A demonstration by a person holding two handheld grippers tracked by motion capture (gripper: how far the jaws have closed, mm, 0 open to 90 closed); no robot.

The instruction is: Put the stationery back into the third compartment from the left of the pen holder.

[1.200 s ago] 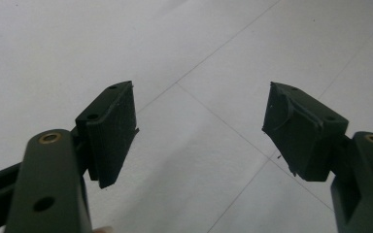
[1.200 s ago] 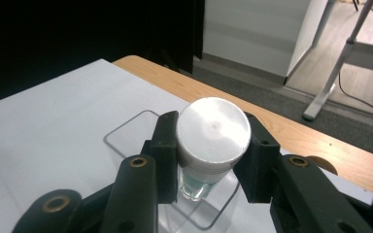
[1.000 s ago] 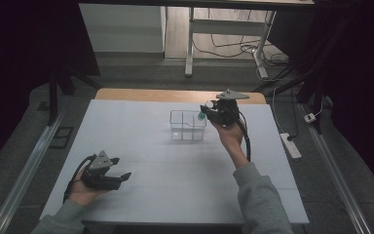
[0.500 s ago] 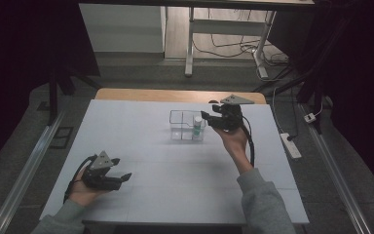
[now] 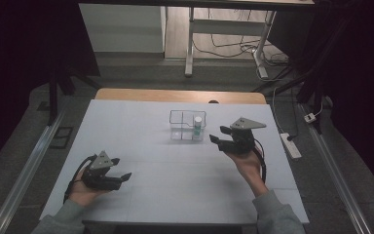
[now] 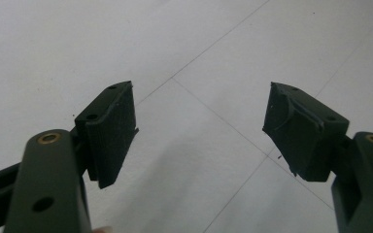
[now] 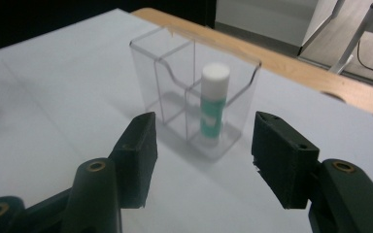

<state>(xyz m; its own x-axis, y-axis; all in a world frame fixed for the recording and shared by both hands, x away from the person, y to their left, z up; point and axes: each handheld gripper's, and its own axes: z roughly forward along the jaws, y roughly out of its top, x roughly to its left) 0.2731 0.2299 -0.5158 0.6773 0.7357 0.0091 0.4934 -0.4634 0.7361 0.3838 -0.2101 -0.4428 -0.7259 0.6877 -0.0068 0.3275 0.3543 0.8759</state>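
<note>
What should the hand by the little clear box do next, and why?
Probably draw the right gripper a bit further back. Its jaws have just been opening, with nothing between them, and the glue stick stands upright in the clear box, apart from the gripper.

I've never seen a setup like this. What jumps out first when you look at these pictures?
A clear plastic organizer stands near the far middle of the white table, with a green stick with a white cap upright in its right compartment. The right tongs hover just beside it, open and empty. The left tongs rest open near the front left edge.
</note>
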